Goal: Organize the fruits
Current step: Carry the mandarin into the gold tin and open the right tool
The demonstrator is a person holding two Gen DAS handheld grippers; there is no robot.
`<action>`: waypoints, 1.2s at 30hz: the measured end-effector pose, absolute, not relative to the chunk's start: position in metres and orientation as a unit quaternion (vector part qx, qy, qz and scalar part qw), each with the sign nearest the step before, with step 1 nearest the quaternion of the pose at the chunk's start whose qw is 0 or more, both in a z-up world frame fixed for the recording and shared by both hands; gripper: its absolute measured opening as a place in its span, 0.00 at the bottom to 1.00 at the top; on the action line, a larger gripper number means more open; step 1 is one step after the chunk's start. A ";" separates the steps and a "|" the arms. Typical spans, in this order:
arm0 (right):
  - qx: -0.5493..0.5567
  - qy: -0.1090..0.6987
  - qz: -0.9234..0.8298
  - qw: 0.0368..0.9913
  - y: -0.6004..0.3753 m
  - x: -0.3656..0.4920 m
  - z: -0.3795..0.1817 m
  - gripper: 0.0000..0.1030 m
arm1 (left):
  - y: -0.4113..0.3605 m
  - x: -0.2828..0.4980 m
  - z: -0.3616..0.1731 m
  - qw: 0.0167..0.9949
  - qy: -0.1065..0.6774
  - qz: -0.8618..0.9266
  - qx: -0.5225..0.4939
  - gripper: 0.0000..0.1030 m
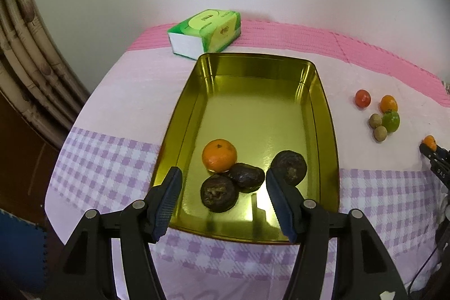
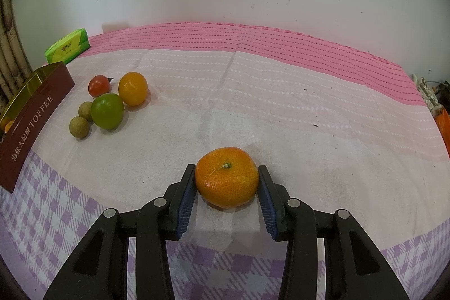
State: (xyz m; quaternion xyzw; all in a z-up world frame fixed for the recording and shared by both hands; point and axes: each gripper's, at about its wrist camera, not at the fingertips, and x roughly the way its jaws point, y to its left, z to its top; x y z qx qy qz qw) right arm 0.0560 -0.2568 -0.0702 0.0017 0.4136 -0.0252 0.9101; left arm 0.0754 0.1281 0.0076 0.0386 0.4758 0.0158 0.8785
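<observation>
A gold tin (image 1: 323, 114) holds a mandarin (image 1: 219, 155) and three dark wrinkled fruits (image 1: 219, 193). My left gripper (image 1: 223, 170) hovers open above them, its pads touching none. My right gripper (image 2: 227, 167) is shut on a second mandarin (image 2: 226, 177) that rests on the cloth. To the left of it lie a red tomato (image 2: 98, 85), an orange fruit (image 2: 132, 88), a green fruit (image 2: 107, 111) and two small brown longans (image 2: 78, 127). The tin's maroon side (image 2: 36, 103) shows at the left edge.
A green tissue pack (image 1: 205, 30) lies behind the tin near the white wall. Pink and lilac checked cloth (image 2: 281, 92) covers the table. Bamboo furniture (image 1: 25, 52) stands off the table's left side. Cables and clutter (image 2: 430, 94) sit at the far right edge.
</observation>
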 end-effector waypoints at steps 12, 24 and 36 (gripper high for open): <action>0.001 0.424 -0.031 0.905 -0.255 0.058 -0.069 0.41 | 0.157 0.060 0.005 0.870 0.493 0.020 0.006 0.66; -0.006 0.447 -0.037 0.894 -0.245 0.067 -0.063 0.41 | 0.172 0.058 0.004 0.869 0.493 0.039 -0.010 0.79; -0.011 0.423 0.039 0.905 -0.184 0.068 -0.021 0.41 | 0.182 0.059 0.008 0.871 0.487 0.064 -0.024 0.88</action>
